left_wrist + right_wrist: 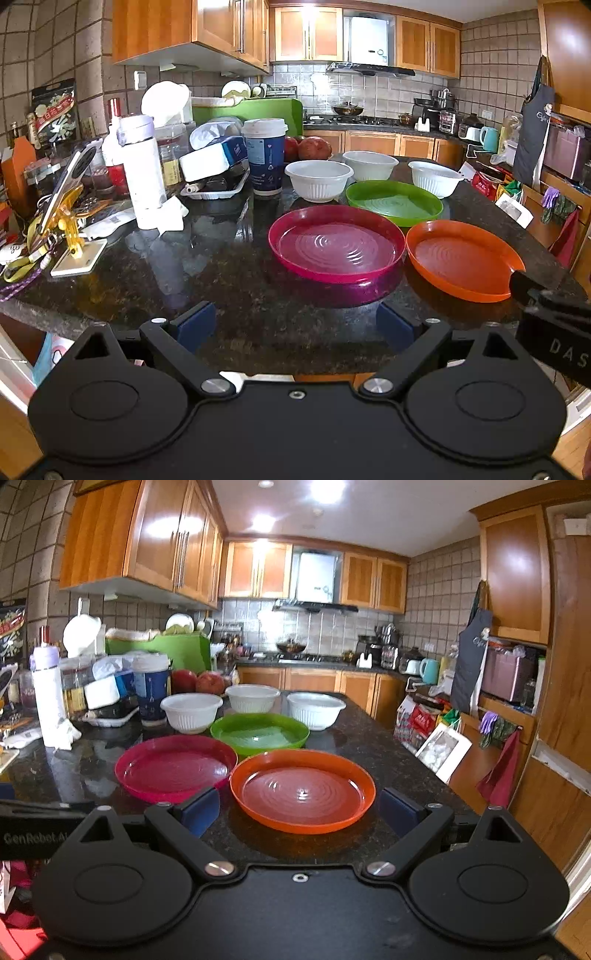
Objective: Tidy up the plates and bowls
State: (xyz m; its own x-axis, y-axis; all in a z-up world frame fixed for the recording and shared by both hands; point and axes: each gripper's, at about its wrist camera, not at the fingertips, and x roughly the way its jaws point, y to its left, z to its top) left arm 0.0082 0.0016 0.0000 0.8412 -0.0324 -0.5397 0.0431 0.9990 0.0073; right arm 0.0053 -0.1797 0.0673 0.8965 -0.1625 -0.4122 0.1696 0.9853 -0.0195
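Three plates lie on the dark granite counter: a magenta plate, an orange plate to its right, and a green plate behind them. Three white bowls stand in a row behind the plates. My left gripper is open and empty, in front of the magenta plate. My right gripper is open and empty, its fingers on either side of the orange plate's near part. The magenta and green plates and the bowls also show in the right wrist view.
The counter's left side is crowded: a blue paper cup, a white bottle, a tissue pack, a phone on a yellow stand, two red fruits. The counter's right edge drops to bags on the floor.
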